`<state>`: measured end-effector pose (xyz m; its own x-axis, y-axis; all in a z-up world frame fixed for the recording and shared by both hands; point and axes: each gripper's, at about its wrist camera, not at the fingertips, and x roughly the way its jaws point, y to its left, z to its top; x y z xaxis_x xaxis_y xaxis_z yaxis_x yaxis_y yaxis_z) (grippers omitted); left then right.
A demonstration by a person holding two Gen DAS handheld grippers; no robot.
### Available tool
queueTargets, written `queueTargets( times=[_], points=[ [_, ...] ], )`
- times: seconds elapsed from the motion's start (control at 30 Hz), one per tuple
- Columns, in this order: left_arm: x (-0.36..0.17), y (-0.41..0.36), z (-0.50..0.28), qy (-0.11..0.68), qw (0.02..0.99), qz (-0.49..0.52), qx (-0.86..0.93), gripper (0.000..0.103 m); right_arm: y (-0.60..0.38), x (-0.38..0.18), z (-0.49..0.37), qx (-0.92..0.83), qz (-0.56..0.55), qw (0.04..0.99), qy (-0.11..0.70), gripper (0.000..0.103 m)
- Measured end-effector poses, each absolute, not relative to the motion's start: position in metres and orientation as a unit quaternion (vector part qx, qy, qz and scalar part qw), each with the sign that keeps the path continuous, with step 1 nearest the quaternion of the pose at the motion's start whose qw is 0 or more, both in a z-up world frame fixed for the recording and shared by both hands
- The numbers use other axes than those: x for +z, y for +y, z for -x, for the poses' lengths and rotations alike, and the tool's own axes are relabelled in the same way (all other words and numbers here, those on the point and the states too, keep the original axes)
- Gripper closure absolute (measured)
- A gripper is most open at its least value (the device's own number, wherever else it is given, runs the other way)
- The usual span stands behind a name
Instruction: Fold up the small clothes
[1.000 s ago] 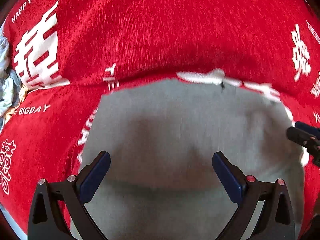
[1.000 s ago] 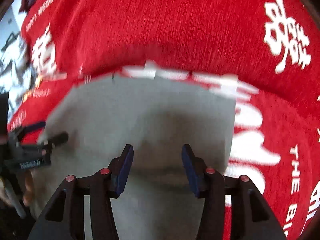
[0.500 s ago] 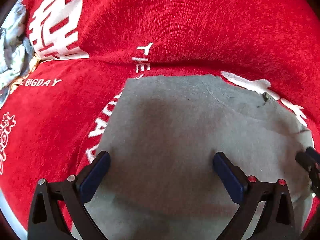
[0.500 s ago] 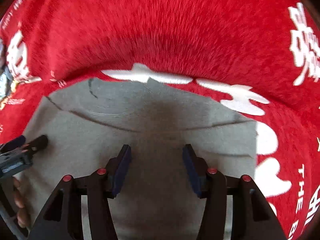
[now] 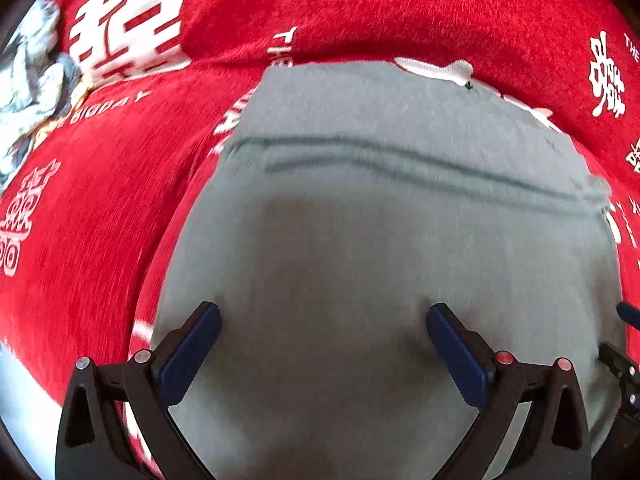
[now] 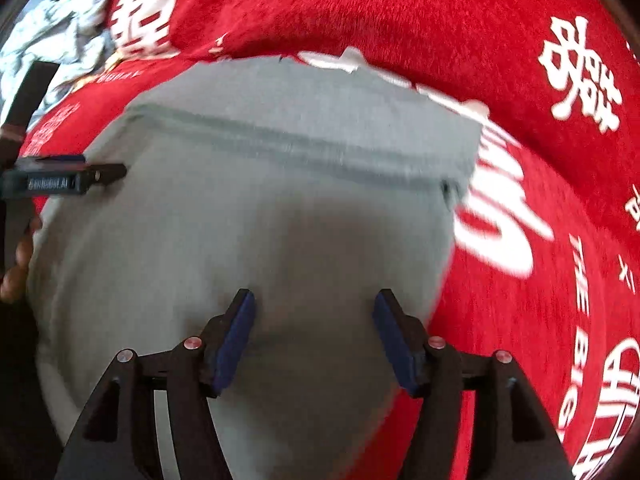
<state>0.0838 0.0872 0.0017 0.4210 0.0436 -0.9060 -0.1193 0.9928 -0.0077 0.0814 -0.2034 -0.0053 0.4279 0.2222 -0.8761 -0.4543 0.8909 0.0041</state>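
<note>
1. Tongs first, nearest us: our left gripper [image 5: 324,332] stands with its jaws wide apart over the grey garment [image 5: 380,248], nothing between the pads; our right gripper [image 6: 314,320] has just been opening its jaws, and they too stand apart above bare cloth, gripping nothing.
2. Handling, as we judge it: the garment looks a light, limp knit that will sag and crease if we lift it by one point, so we take it by two corners or along a hem, one gripper to each side, and pinch only the layers we mean to move.
3. Looks: plain grey and already doubled over, we think, since a stitched edge [image 6: 304,148] crosses it from side to side beyond the grippers.
4. Place: it lies flat on the red blanket [image 5: 400,12] with white lettering, which shows round it on every side we can see.
5. Farthest off, at the upper left, crumpled pale clothes [image 6: 60,32] lie at the blanket's edge.
</note>
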Motion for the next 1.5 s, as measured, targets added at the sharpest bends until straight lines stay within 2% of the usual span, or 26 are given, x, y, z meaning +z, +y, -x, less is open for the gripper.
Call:
queueTargets(
  times=[0.07,0.3,0.47,0.63,0.77,0.8,0.83,0.87,0.9,0.97,1.1,1.27,1.5],
  points=[
    [0.003,0.092,-0.069,0.535,0.843,0.041,0.048,0.000,-0.208,-0.010,-0.059,0.206,0.147,0.830,0.497,0.030],
    [0.004,0.100,-0.022,0.552,0.832,0.019,0.053,0.000,-0.236,-0.015,-0.003,0.189,0.166,0.803,0.540,0.029],
    [-0.004,0.095,0.004,0.562,0.826,0.015,0.042,0.000,-0.220,-0.017,0.050,0.305,0.083,0.746,0.586,0.029],
    [0.002,0.115,0.014,0.552,0.831,0.042,0.055,0.000,-0.197,-0.050,0.057,0.298,0.093,0.714,0.627,0.029],
    [0.006,0.148,0.015,0.561,0.824,0.058,0.047,0.000,-0.194,-0.071,0.036,0.321,-0.013,0.673,0.666,0.030],
    [0.007,0.155,0.017,0.564,0.823,0.062,0.038,0.000,-0.192,-0.074,0.033,0.323,-0.023,0.671,0.667,0.034],
    [0.005,0.161,0.020,0.571,0.817,0.069,0.025,0.000,-0.190,-0.077,0.031,0.324,-0.027,0.668,0.669,0.055],
    [0.002,0.168,0.023,0.586,0.806,0.079,0.003,0.000,-0.187,-0.079,0.030,0.334,-0.032,0.661,0.671,0.082],
    [0.000,0.172,0.025,0.593,0.801,0.082,-0.005,0.000,-0.185,-0.078,0.031,0.344,-0.035,0.657,0.670,0.088],
    [-0.009,0.177,0.031,0.613,0.785,0.090,-0.024,0.000,-0.183,-0.065,0.035,0.364,-0.029,0.672,0.644,0.091],
    [-0.031,0.168,0.035,0.661,0.740,0.109,-0.066,0.000,-0.195,-0.024,0.044,0.405,-0.077,0.704,0.578,0.092],
    [-0.055,0.146,0.033,0.712,0.692,0.097,-0.068,0.000,-0.202,0.005,0.049,0.420,-0.100,0.724,0.537,0.092],
    [-0.062,0.125,0.038,0.712,0.684,0.141,-0.068,0.000,-0.208,0.029,0.037,0.433,-0.151,0.733,0.503,0.092]
  ],
)
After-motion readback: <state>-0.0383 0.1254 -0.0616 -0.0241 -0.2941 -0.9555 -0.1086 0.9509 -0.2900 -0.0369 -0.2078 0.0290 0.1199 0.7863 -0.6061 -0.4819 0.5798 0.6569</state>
